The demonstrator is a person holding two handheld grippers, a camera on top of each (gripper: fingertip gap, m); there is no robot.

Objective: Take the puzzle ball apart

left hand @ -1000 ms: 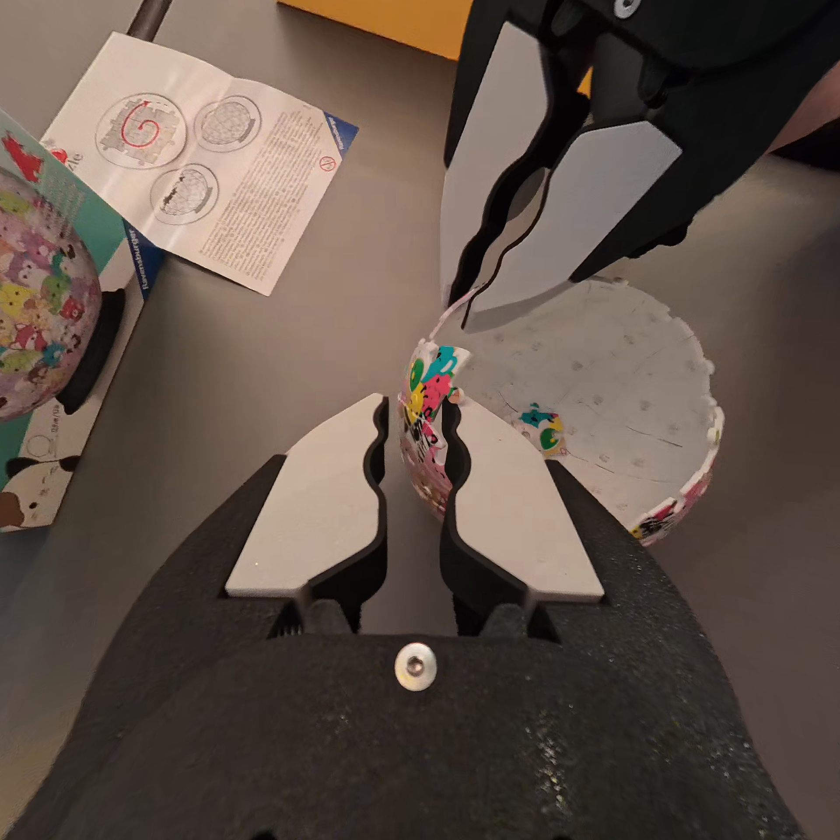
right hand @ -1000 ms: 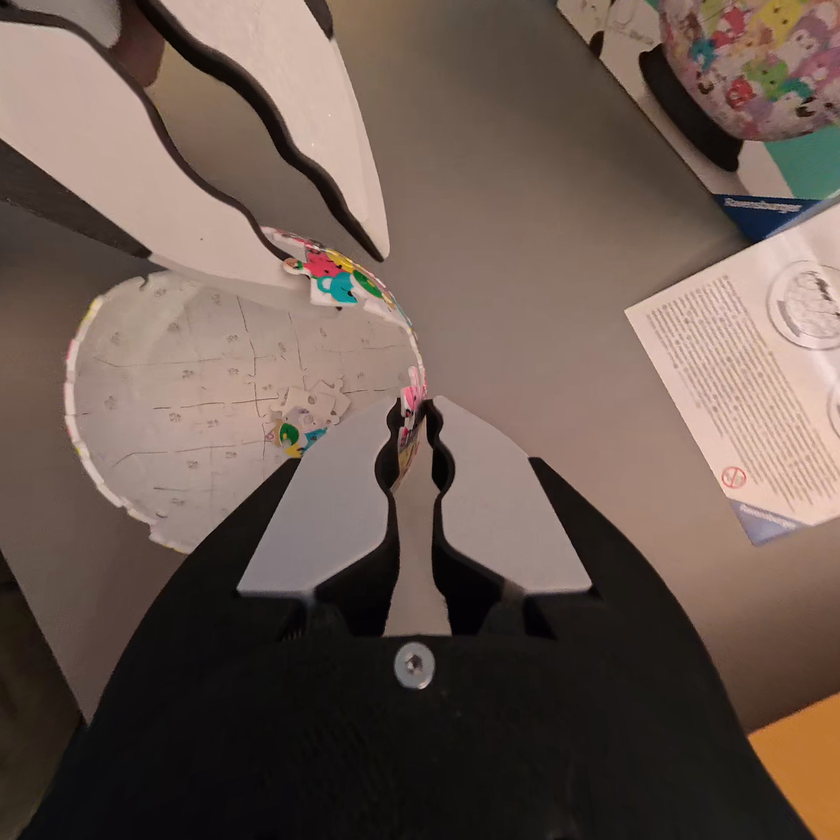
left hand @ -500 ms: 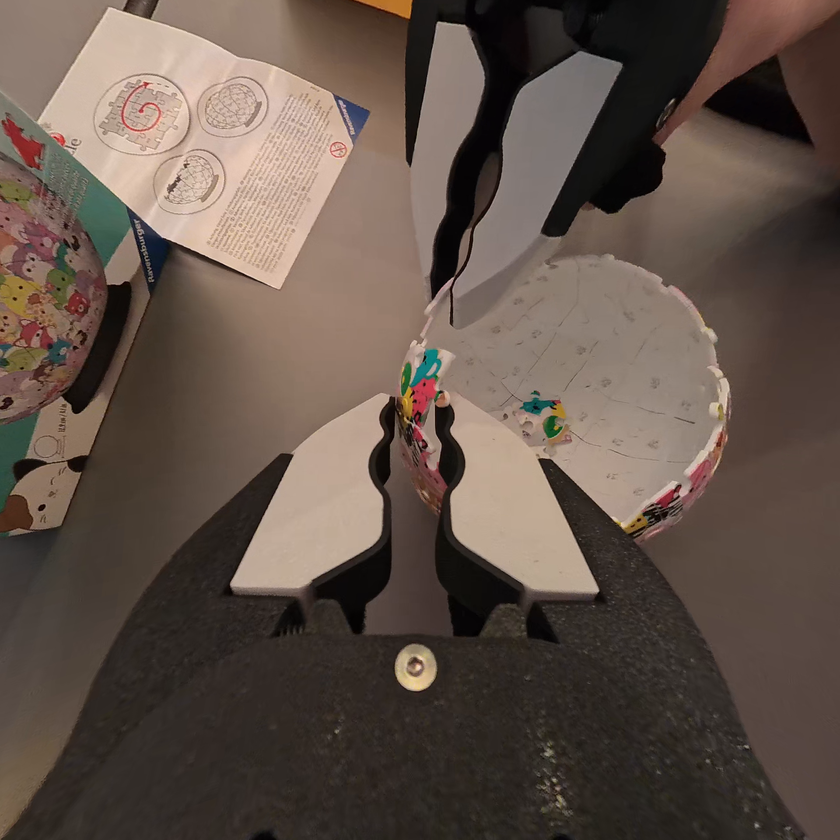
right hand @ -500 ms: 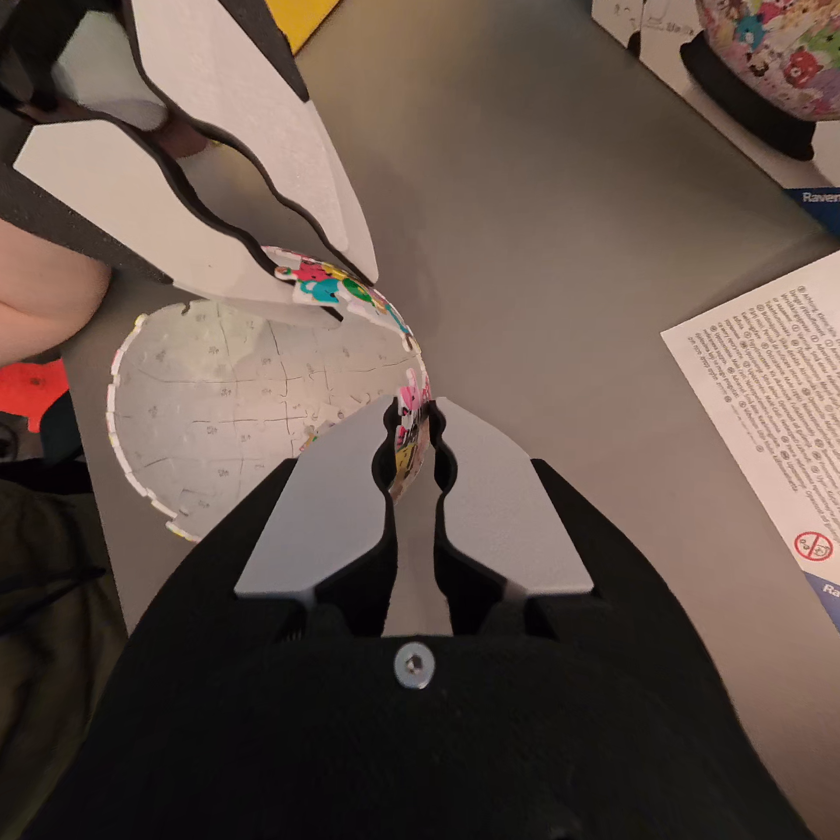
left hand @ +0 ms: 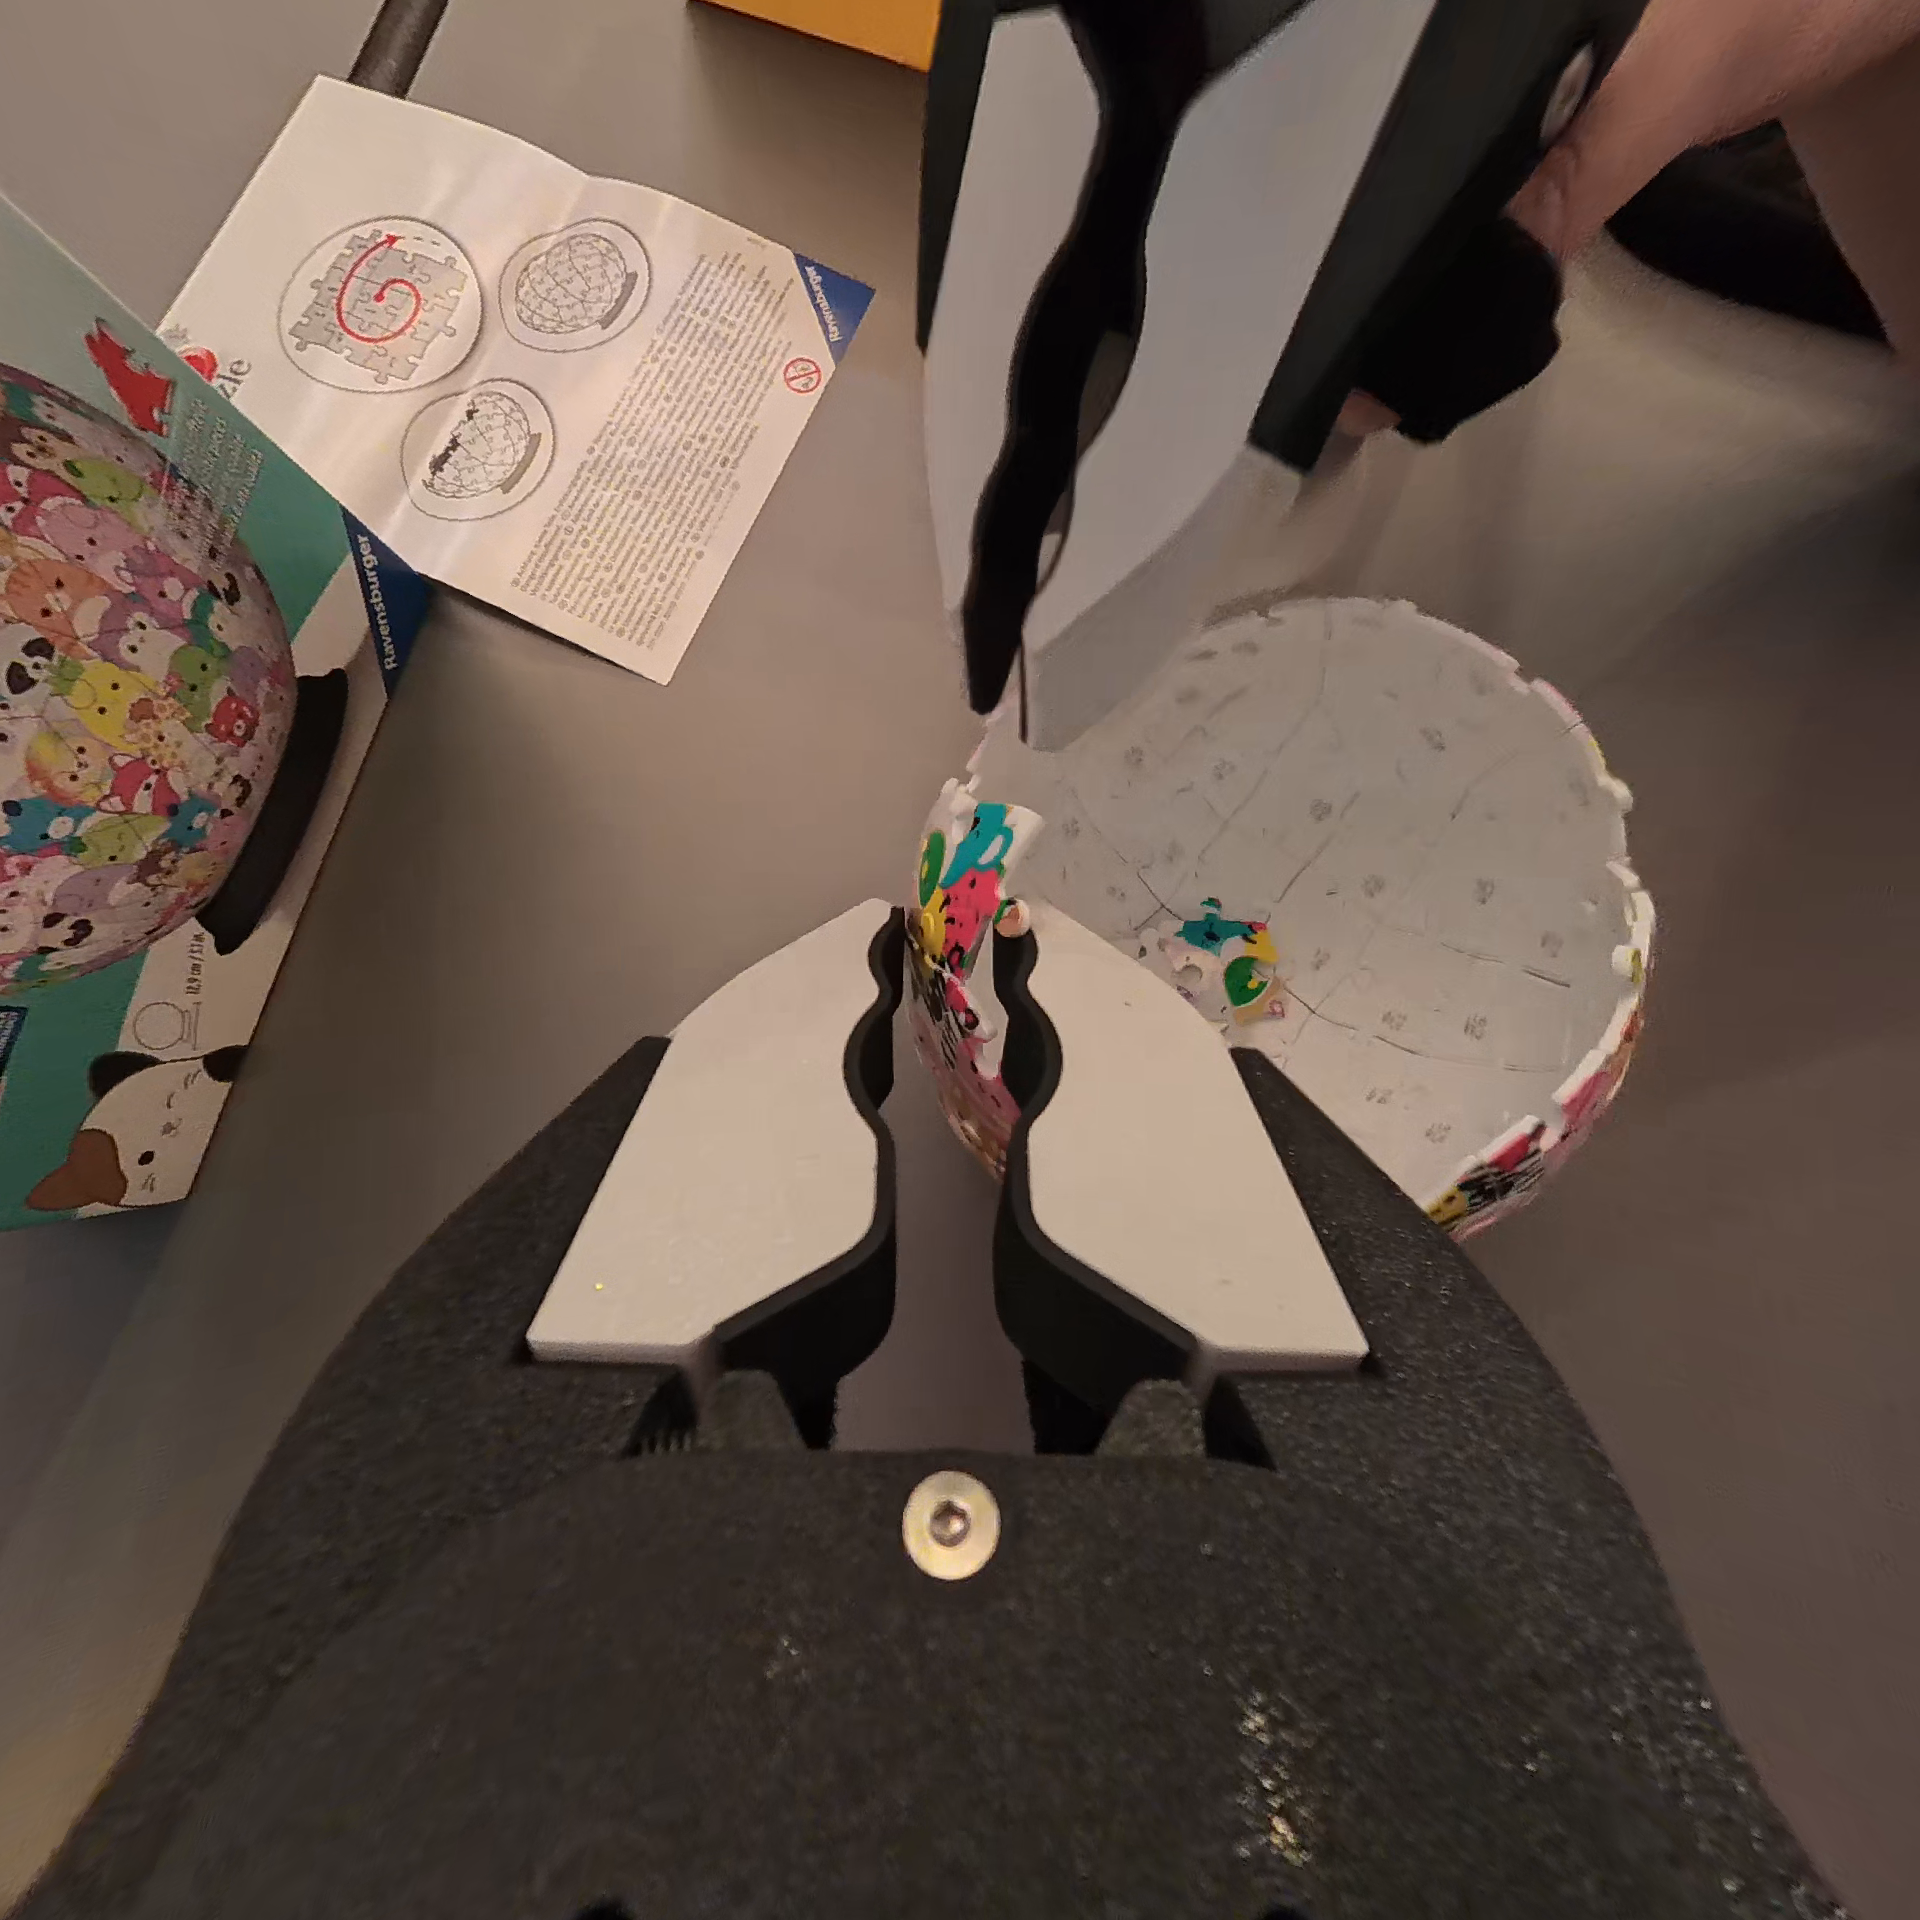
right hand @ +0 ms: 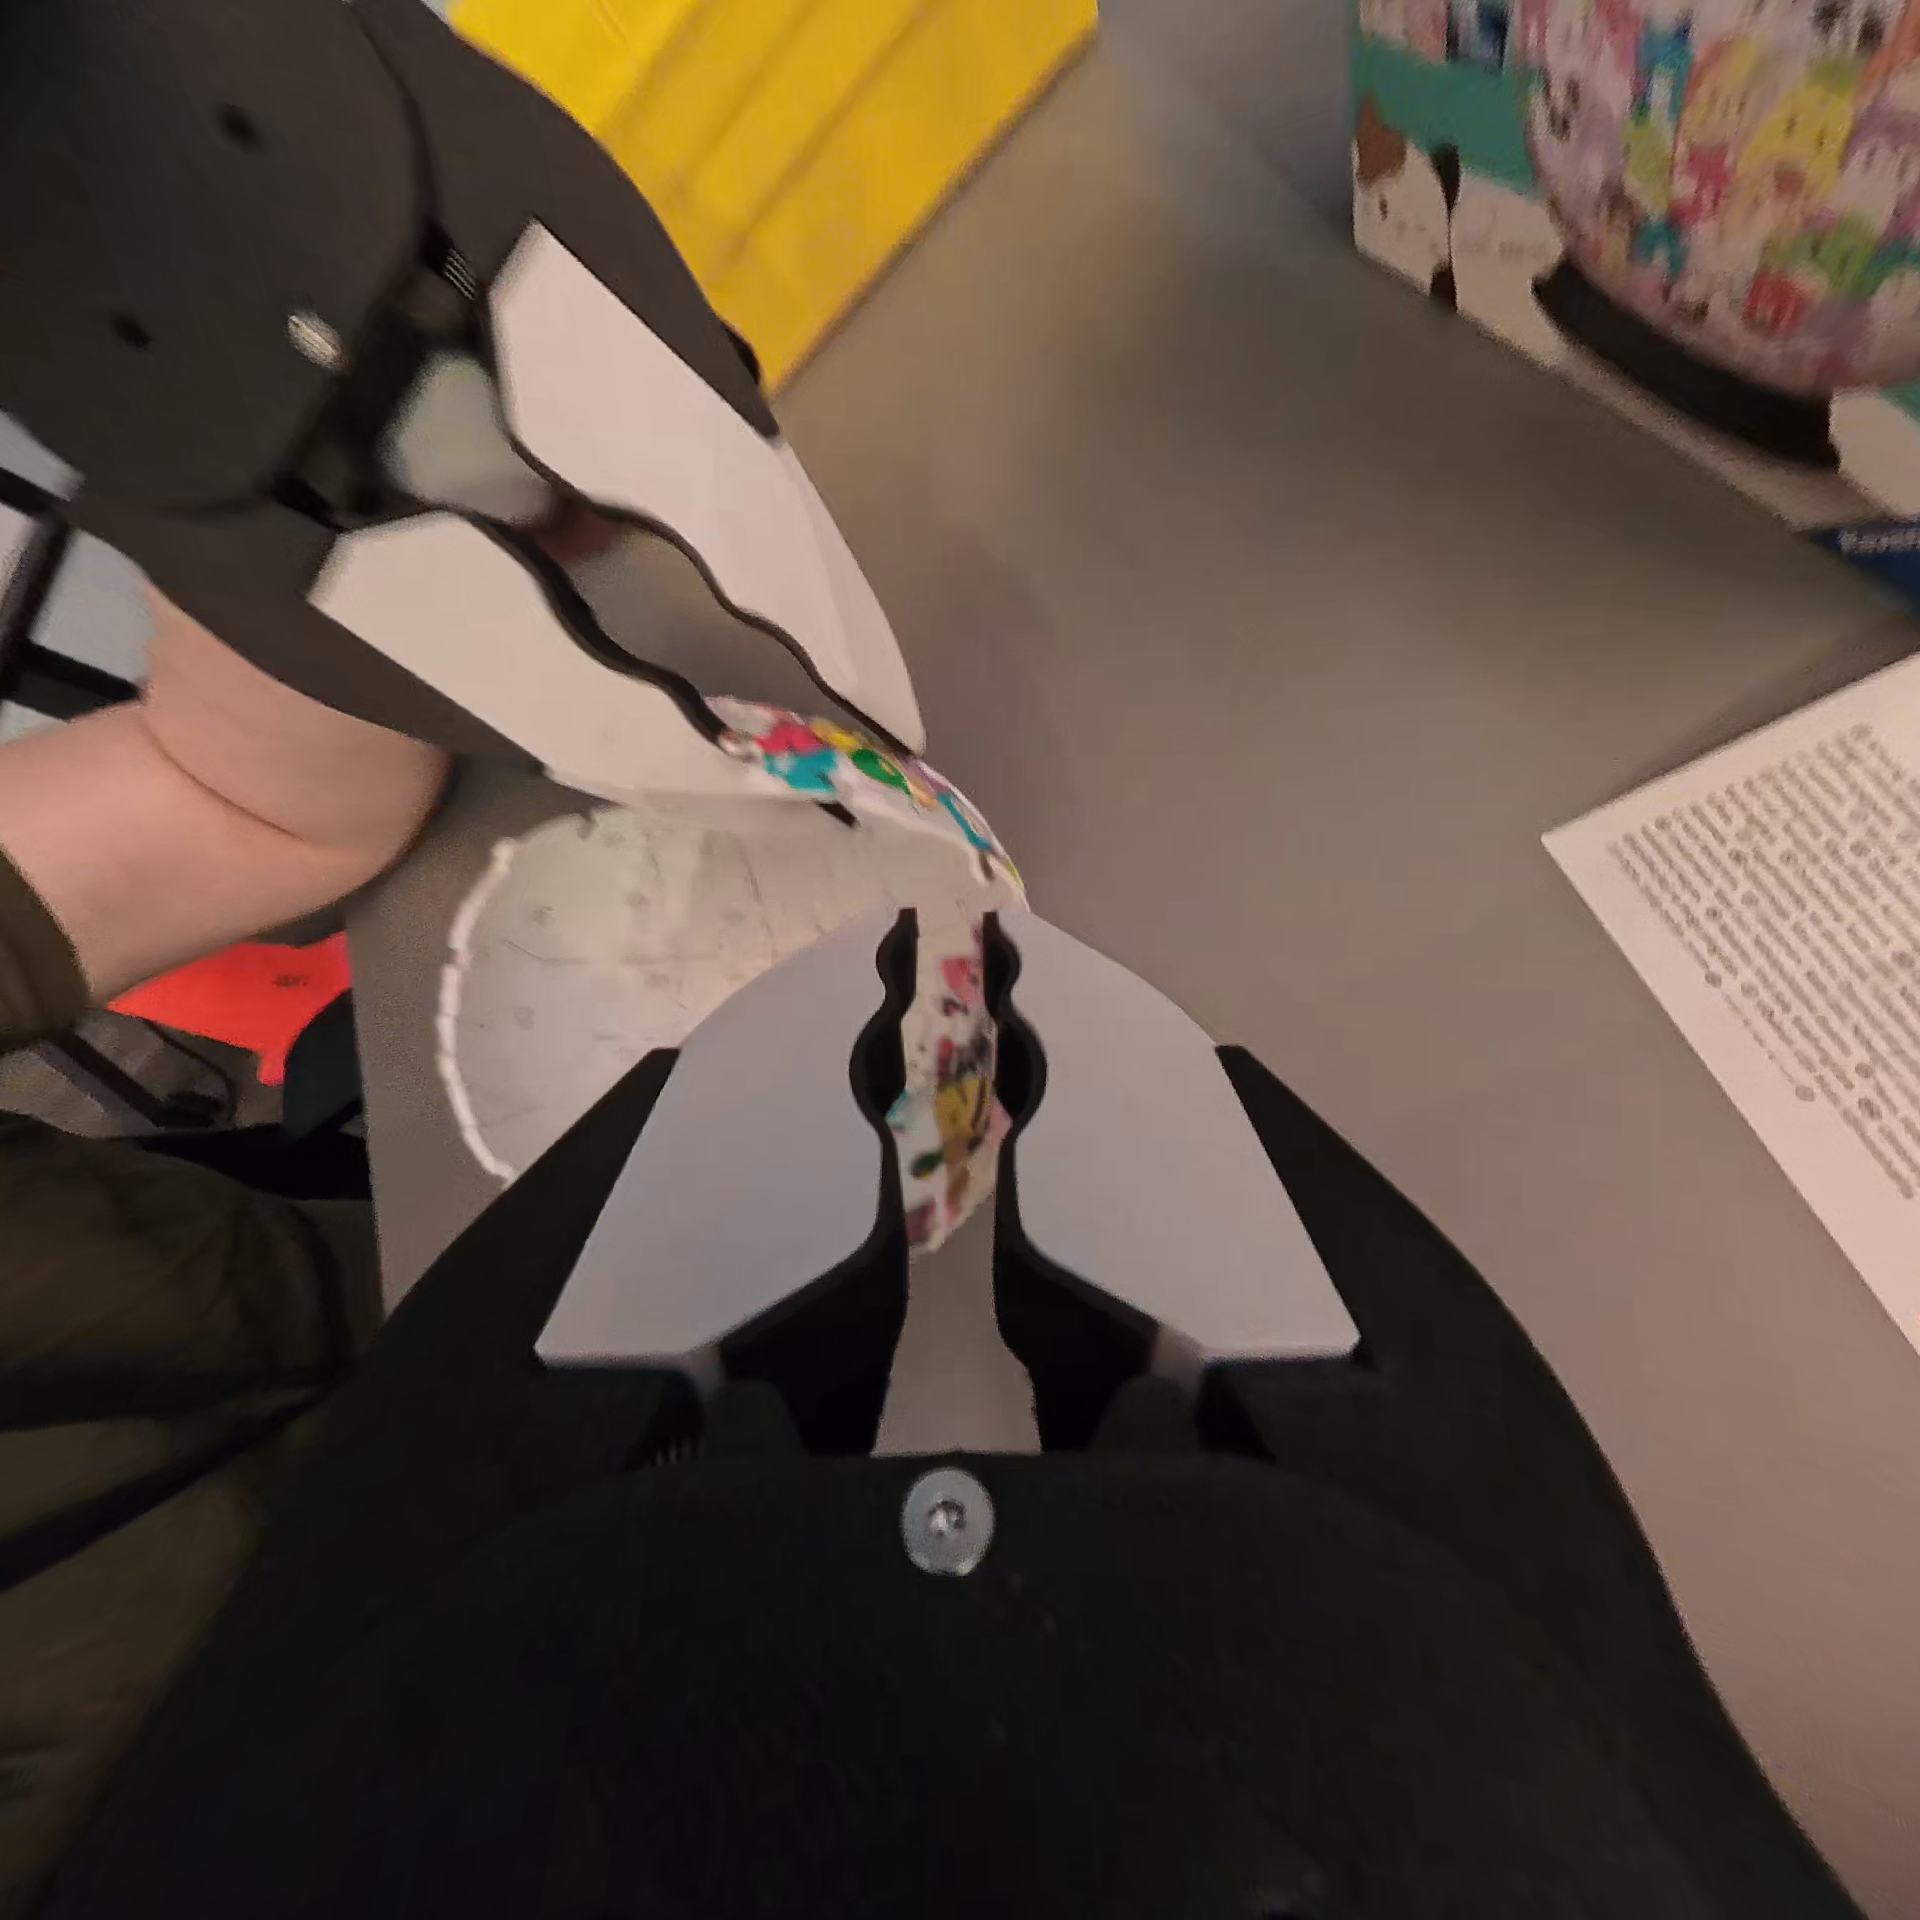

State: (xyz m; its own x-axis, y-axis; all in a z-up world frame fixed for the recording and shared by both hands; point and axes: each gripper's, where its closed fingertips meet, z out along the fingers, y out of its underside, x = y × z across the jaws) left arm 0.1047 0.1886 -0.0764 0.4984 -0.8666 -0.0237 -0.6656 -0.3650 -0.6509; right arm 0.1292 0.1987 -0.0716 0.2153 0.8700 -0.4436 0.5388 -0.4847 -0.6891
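Now the puzzle ball (left hand: pixel 1351 914), an open half-shell, rests on the counter (left hand: pixel 675 831). Left gripper (left hand: pixel 951 935) jaws clamp its rim as anchor; right gripper (right hand: pixel 951 935) jaws pinch the adjoining rim, likely to snap pieces free. One loose piece (left hand: pixel 1226 951) lies inside.

A printed leaflet (left hand: pixel 520 416) lies flat on the grey surface (left hand: pixel 623 831). Its corner overlaps a teal box (left hand: pixel 156 727). A yellow object (right hand: pixel 810 156) sits farther off.
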